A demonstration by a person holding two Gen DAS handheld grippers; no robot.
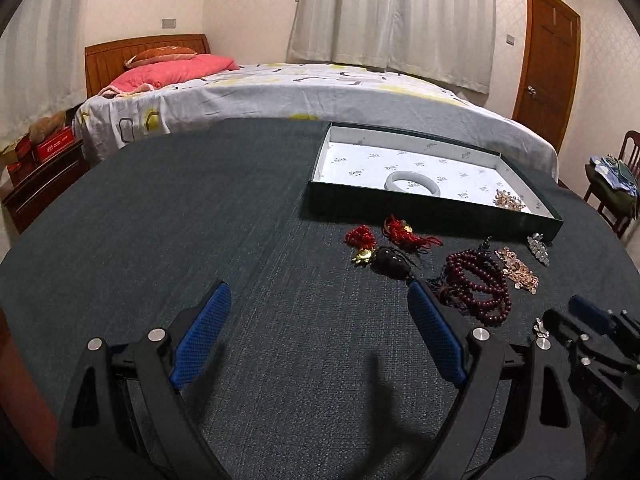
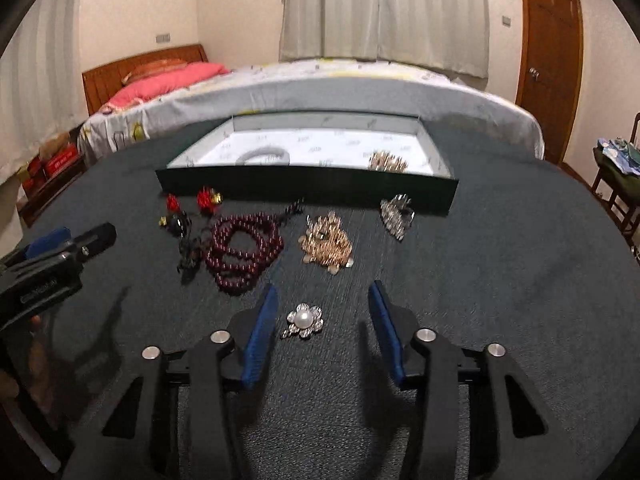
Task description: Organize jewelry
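The right gripper (image 2: pixel 322 320) stood with its blue-padded jaws apart around a silver flower-shaped brooch with a pearl centre (image 2: pixel 303 321), touching neither side; the left gripper (image 1: pixel 320 320) hung spread wide over bare dark-grey cloth (image 1: pixel 180 208); beyond lay a coiled string of dark red beads (image 2: pixel 243 250) beside a gold filigree piece (image 2: pixel 328 244); farthest, a shallow dark-green box lined with white paper (image 2: pixel 304 186) held a pale bangle (image 1: pixel 412 183).
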